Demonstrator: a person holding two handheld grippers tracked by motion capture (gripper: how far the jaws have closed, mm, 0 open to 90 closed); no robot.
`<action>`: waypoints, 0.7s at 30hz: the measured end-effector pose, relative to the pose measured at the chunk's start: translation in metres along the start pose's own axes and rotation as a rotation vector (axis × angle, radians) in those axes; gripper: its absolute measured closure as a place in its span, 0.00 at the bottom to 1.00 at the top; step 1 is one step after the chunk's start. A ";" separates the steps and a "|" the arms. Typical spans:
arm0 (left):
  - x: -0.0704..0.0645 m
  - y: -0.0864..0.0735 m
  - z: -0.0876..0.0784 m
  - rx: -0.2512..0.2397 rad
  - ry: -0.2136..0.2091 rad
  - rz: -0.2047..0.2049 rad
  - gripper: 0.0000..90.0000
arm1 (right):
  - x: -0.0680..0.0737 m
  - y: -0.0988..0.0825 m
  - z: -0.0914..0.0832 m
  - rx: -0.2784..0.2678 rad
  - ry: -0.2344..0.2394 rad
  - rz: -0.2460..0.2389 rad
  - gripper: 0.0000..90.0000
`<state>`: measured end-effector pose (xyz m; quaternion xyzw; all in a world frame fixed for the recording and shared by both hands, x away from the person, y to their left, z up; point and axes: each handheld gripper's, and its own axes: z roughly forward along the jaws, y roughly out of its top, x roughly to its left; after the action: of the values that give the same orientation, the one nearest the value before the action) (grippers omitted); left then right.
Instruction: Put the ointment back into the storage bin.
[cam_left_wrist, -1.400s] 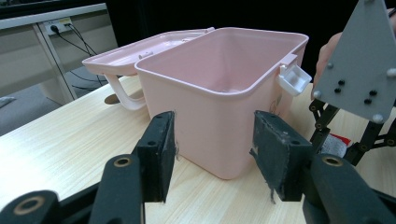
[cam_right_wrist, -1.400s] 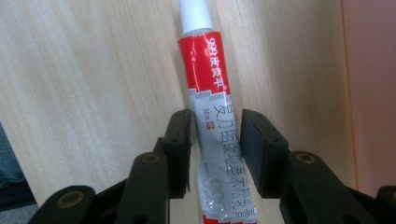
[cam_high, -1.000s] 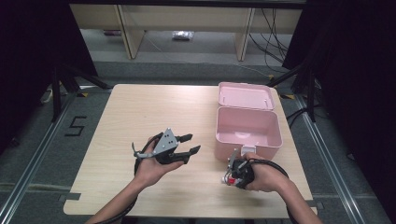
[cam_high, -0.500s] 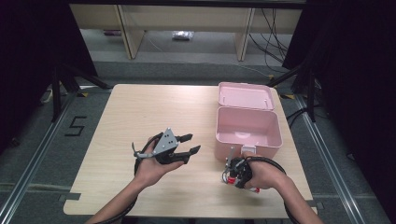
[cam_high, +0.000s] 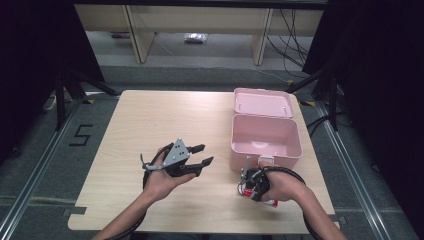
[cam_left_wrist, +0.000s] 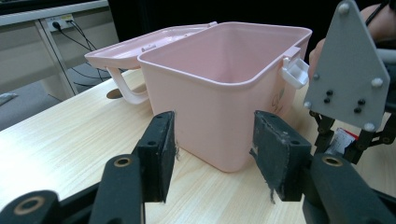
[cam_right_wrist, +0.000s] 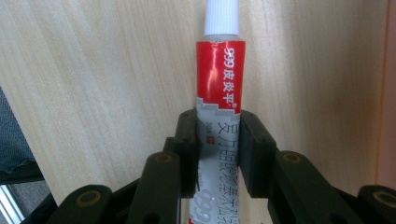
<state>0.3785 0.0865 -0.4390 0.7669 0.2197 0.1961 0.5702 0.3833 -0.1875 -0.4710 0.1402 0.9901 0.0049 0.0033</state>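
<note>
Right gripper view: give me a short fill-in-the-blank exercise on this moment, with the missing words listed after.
1. The right gripper's fingers have just been closing around a red and white ____.
2. The tube's cap is ____ in colour.
3. The pink box has its lid ____.
4. The left gripper's fingers hold ____.

Missing words: tube; white; open; nothing

Tabletop (cam_high: 150, 115): pale wood grain, rectangular, lit evenly from above.
Floor (cam_high: 40, 165): grey, metal rails along both sides, a taped "5" (cam_high: 80, 135) at left.
Far side: light wooden shelving (cam_high: 200, 20), loose cables (cam_high: 292, 35).
Surroundings: black curtains (cam_high: 30, 50).
</note>
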 end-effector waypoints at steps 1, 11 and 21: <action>0.000 0.000 0.000 0.000 0.000 -0.001 0.54 | 0.000 0.000 -0.001 -0.004 -0.004 -0.007 0.80; -0.001 -0.002 0.000 0.002 0.002 -0.006 0.54 | 0.001 -0.003 -0.009 -0.023 -0.003 -0.013 0.80; -0.002 -0.002 0.000 -0.004 -0.002 -0.003 0.54 | 0.004 -0.005 -0.021 -0.041 0.011 -0.015 0.80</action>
<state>0.3765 0.0857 -0.4411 0.7655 0.2199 0.1948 0.5725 0.3783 -0.1910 -0.4500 0.1326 0.9908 0.0260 0.0007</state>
